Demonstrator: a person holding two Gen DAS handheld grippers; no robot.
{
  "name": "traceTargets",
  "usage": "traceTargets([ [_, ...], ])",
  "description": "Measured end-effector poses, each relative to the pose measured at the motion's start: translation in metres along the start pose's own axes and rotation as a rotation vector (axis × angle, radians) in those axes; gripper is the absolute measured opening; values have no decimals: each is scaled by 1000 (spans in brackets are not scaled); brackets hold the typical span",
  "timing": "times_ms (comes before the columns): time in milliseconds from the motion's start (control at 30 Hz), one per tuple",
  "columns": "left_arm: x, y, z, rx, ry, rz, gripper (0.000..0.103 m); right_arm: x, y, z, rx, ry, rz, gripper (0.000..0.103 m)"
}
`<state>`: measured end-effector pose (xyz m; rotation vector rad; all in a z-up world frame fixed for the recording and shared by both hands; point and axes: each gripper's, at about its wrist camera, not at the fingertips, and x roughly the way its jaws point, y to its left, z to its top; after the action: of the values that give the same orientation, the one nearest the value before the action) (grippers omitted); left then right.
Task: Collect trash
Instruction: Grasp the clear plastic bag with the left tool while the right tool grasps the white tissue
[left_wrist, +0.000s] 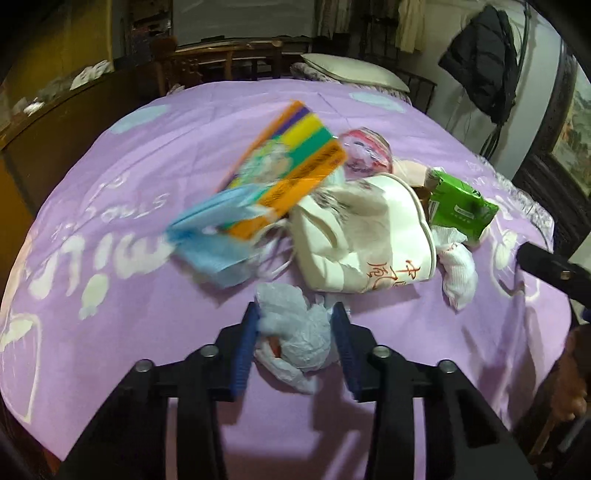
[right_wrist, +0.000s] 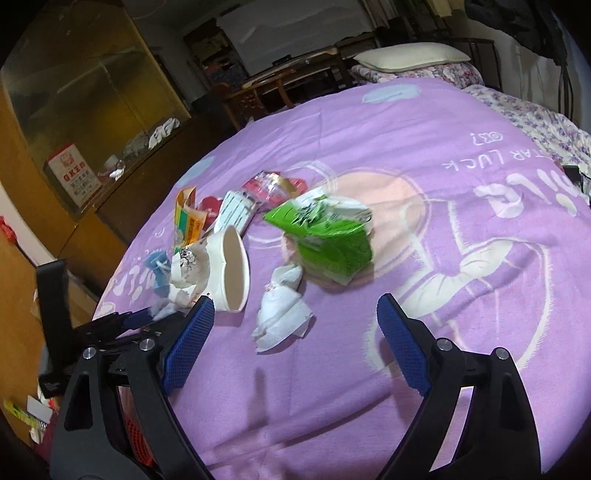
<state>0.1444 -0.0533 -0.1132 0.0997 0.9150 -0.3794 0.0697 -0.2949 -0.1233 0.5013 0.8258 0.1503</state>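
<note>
Trash lies on a purple bedspread (left_wrist: 147, 155). My left gripper (left_wrist: 297, 314) is shut on a crumpled pale plastic bag (left_wrist: 295, 332), low over the bed. Beyond it lie a blue face mask (left_wrist: 210, 232), an orange and green snack packet (left_wrist: 291, 173), a white paper cup on its side (left_wrist: 362, 236), a green tissue pack (left_wrist: 461, 210) and a white tissue (left_wrist: 458, 273). My right gripper (right_wrist: 295, 306) is open and empty, its fingers either side of the crumpled white tissue (right_wrist: 280, 306). The green tissue pack (right_wrist: 325, 236) and the cup (right_wrist: 231, 266) lie just beyond it.
A pillow (left_wrist: 354, 74) lies at the bed's far end. A wooden cabinet with glass doors (right_wrist: 92, 110) runs along the left. A black jacket (left_wrist: 484, 59) hangs at the right. A pink clear wrapper (left_wrist: 365, 151) and other packets (right_wrist: 240, 210) lie in the pile.
</note>
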Motion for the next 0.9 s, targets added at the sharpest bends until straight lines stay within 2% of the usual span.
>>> traceTargets([
  [267,-46,51,-33,-97,-35,71,38,14,24,-14,-70,43,5,87],
  [533,-53,58,-37,-106,-48,69,38,27,30,-17,-89,54,-46,86],
  [600,-51,57,-39,-103,-45,70,38,30,29,-14,-80,49,-58,83],
  [733,-52,60,-40,-114,-41,67,38,41,25,-8,-71,60,-93,69],
  [800,-53,61,-39,-119,-42,63,38,47,23,-8,-68,81,-98,54],
  [833,-54,60,-38,-121,-43,63,38,49,22,-8,-66,93,-96,34],
  [867,-56,60,-38,-122,-46,63,38,48,21,-8,-61,98,-83,21],
  [900,-59,59,-37,-121,-51,62,38,43,21,-7,-53,88,-65,20],
])
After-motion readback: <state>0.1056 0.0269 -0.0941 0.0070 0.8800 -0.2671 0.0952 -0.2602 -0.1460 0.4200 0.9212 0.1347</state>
